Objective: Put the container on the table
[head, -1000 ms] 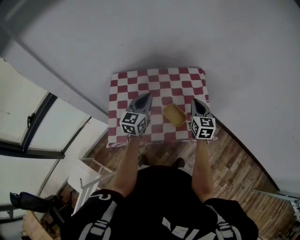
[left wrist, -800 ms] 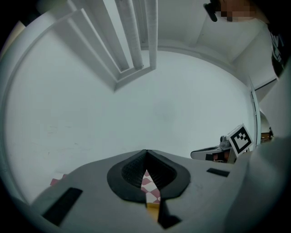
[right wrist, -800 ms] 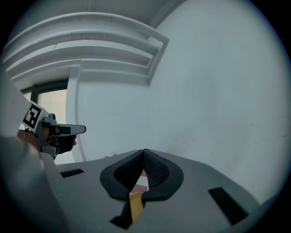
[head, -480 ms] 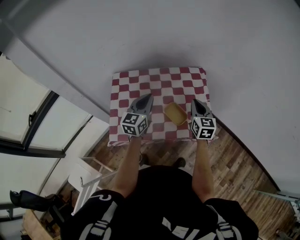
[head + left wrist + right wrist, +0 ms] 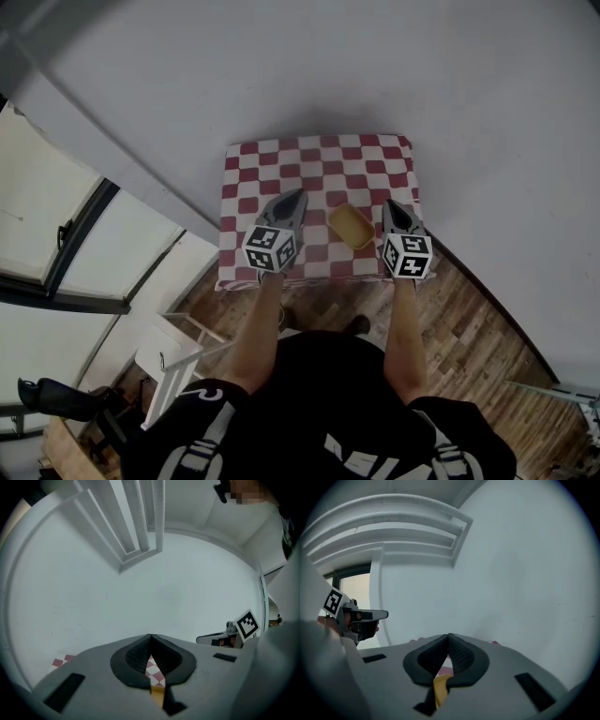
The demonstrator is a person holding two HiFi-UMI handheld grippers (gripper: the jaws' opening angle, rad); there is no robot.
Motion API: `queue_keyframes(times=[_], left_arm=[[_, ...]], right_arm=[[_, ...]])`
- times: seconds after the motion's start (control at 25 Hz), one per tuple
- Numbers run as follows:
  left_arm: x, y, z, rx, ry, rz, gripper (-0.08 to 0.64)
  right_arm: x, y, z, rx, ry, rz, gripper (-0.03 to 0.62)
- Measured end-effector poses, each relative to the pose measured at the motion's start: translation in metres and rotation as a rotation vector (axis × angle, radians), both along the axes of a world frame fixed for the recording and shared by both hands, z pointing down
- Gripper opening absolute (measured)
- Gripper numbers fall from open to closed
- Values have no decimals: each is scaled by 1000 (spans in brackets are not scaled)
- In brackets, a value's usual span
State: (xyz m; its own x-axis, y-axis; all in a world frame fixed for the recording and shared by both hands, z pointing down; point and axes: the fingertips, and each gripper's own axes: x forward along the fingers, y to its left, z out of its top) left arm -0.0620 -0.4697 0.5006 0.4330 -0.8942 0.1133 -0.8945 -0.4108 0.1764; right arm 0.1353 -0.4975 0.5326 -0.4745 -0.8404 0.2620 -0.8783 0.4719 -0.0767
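Jaws pressed together on left tool (image 5: 296, 196), centre-left of frame, nothing between them. Same on right tool (image 5: 395, 204), centre-right: jaws together, empty. Both over the near half of the surface (image 5: 319, 157), tips toward the upper frame edge. Yellow container (image 5: 351, 228) flat on the red-and-white check cloth (image 5: 281, 155), between the 2 tools, apart from both, nearer the right one. Grey wall (image 5: 375, 66) beyond the surface. Wooden floor (image 5: 473, 328) lower right, white chair (image 5: 167, 361) lower left, window (image 5: 56, 244) at left edge.
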Motion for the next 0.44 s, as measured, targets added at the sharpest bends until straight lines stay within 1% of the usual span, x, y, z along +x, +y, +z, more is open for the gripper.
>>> queue_keyframes(times=[0.16, 0.44], left_arm=[[1, 3, 5, -10, -7, 2, 25], [1, 8, 4, -16, -7, 5, 25]], right_arm=[[-5, 3, 6, -18, 12, -17, 14], [-13, 9, 4, -22, 20, -40, 14]])
